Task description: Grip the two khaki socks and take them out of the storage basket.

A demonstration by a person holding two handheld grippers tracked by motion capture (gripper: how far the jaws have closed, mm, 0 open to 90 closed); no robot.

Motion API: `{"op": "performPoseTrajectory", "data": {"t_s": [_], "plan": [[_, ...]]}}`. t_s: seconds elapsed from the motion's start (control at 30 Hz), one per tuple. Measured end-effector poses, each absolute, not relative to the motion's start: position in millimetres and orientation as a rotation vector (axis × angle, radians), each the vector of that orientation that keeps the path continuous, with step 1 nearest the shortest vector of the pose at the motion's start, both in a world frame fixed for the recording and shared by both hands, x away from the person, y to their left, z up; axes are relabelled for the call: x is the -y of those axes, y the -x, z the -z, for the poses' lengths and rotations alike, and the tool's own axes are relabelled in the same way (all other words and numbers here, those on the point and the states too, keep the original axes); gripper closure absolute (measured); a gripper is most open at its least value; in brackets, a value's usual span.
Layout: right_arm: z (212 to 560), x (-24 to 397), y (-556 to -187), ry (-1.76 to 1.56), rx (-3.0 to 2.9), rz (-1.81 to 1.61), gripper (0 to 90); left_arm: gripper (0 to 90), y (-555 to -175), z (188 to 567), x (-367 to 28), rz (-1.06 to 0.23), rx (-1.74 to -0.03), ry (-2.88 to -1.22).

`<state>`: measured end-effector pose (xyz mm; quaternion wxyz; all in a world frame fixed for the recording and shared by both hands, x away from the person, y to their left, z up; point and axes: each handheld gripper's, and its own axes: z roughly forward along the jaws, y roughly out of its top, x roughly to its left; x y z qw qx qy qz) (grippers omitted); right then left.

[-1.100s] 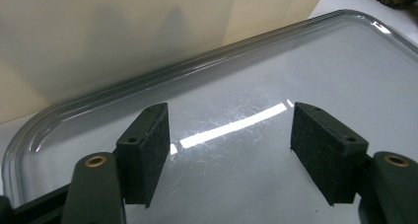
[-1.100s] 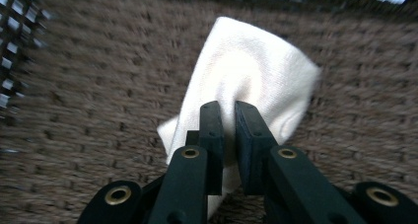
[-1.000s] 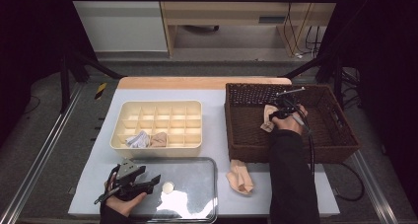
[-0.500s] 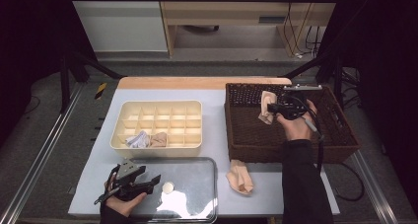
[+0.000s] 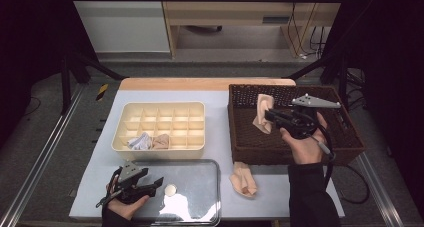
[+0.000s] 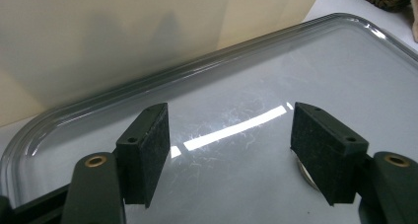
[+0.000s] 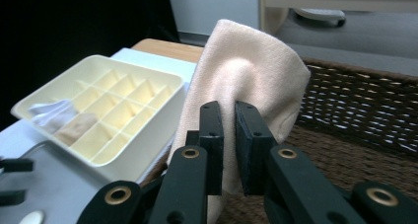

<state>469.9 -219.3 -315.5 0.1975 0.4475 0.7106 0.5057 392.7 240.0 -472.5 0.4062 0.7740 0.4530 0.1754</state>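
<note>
My right gripper (image 5: 271, 116) is shut on a peach sock (image 5: 262, 110), which hangs above the left part of the brown wicker basket (image 5: 295, 155). In the right gripper view the jaws (image 7: 227, 111) pinch a fold of the sock (image 7: 246, 68) over the basket (image 7: 350, 115). At the front left, my left gripper (image 5: 155, 185) rests on the clear tray (image 5: 200, 197). It stands open with nothing between its pads (image 6: 229, 145), just above the tray's surface (image 6: 197, 68).
A cream divided organizer (image 5: 159, 105) sits mid-table with a white sock (image 5: 139, 141) and a beige sock (image 5: 161, 140) in its front compartments. Another peach sock (image 5: 243, 180) lies on the table before the basket. A small white disc (image 5: 170, 189) lies on the tray.
The right gripper has risen out of the basket with the peach sock, which now hangs free. The left gripper has stayed where it was.
</note>
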Motion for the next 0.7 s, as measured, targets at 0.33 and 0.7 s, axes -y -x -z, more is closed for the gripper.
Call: {"op": "performPoseTrajectory", "data": {"t_s": [0.33,0.7], "plan": [[323.1,209.6,-432.1,-1.15,-2.003,-1.535,82.9,30.7,-392.1,471.5,-239.1,-0.441,-1.142,-1.947],[336.0,207.3,-401.2,-1.102,-2.052,-1.572,82.9,30.7,-391.9,471.2,-237.9,-0.44,-1.143,-1.943]]}}
